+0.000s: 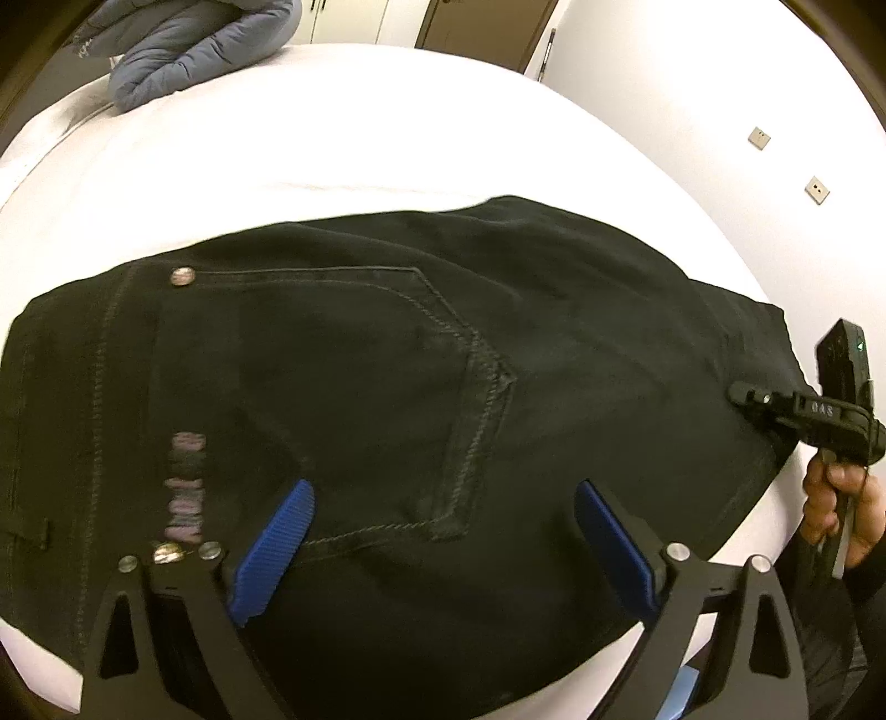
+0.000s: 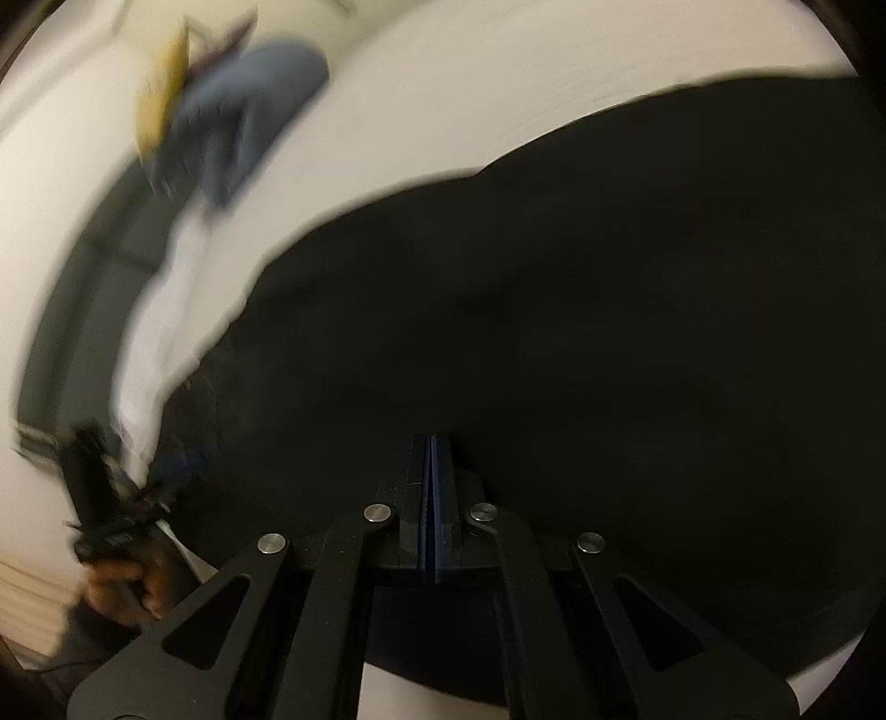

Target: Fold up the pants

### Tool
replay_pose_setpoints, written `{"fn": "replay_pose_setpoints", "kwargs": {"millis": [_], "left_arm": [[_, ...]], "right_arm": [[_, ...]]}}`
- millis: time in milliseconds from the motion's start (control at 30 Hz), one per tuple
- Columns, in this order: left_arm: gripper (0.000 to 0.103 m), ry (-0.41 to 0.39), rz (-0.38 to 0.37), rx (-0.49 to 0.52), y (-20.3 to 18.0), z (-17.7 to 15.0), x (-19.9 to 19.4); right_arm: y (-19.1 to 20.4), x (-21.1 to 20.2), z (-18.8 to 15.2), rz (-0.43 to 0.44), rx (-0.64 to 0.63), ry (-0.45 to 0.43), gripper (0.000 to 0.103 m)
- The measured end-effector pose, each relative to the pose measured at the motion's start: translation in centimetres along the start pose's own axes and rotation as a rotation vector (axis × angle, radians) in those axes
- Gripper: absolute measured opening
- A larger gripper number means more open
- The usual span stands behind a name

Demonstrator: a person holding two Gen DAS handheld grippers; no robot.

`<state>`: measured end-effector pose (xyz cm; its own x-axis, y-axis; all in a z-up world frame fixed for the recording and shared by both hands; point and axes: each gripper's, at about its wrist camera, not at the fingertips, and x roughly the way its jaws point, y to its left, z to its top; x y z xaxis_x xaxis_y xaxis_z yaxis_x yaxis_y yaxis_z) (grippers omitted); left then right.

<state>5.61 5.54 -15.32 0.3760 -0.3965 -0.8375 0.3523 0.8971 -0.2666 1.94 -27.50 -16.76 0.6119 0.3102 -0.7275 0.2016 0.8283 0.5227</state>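
here, one pair of black pants (image 1: 387, 360) on white bedding (image 1: 332, 127), left tool (image 1: 443, 515) wide, right tool (image 2: 432, 443) pressed closed, empty.

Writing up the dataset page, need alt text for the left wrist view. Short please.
Black pants lie spread on a white bed, back pocket up, with the left gripper open just above them, its blue fingers wide apart. At the right edge, the right gripper reaches over the pants. A blue-grey jacket sits at the bed's far end.

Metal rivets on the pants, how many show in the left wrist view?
2: one rivet at the back pocket's far left corner, another rivet at its near corner beside the left gripper's linkage. Others may be hidden.
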Motion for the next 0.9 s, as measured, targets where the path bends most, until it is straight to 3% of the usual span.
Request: {"fn": "replay_pose_setpoints", "kwargs": {"millis": [133,233,267,333,433,533,600,633,667,700,767,833,900], "left_arm": [[0.095,-0.039,0.015,-0.021,1.8,-0.6,-2.1],[0.095,-0.106,0.016,-0.051,3.3,0.3,-4.7],[0.095,-0.130,0.012,-0.061,3.4,0.9,-5.2],[0.095,-0.160,0.000,-0.076,3.8,2.0,-5.6],[0.095,-0.133,-0.002,-0.088,4.7,4.0,-3.2],[0.078,-0.071,0.020,-0.116,6.7,4.0,-0.5],[0.075,-0.073,0.005,-0.086,7.2,3.7,-0.7],[0.072,-0.066,0.010,-0.070,7.4,3.5,-1.2],[0.072,-0.062,0.010,-0.059,7.6,3.4,-1.5],[0.069,-0.060,0.009,-0.052,7.9,3.2,-1.8],[0.067,-0.066,0.045,-0.058,8.7,2.5,-2.7],[0.068,-0.079,0.139,-0.095,10.3,1.8,-3.6],[0.068,-0.105,0.150,-0.148,10.5,1.5,-4.8]], "right_arm": [[-7.9,-7.2,1.6,-0.219,0.228,-0.162,0.000],[-9.6,-11.9,0.9,-0.415,0.294,-0.250,0.000],[-9.1,-12.8,0.5,-0.396,0.285,-0.269,0.007],[-6.8,-12.6,-0.5,-0.280,0.222,-0.253,0.007],[-0.9,-8.0,-2.4,-0.058,0.058,-0.127,0.007],[1.3,-3.7,-4.6,0.102,0.030,-0.013,0.007],[1.6,-0.6,-4.7,0.079,0.051,0.055,0.006],[2.0,1.0,-5.6,0.071,0.073,0.059,0.000],[0.8,0.8,-6.0,0.103,0.106,0.036,0.000],[1.0,2.3,-4.1,0.072,0.133,-0.002,0.000],[-1.4,0.1,-4.1,-0.020,0.195,-0.084,0.000],[-4.6,-2.8,-3.3,-0.145,0.314,-0.156,0.000],[-6.2,-6.1,-2.2,-0.239,0.317,-0.214,0.005]]}}
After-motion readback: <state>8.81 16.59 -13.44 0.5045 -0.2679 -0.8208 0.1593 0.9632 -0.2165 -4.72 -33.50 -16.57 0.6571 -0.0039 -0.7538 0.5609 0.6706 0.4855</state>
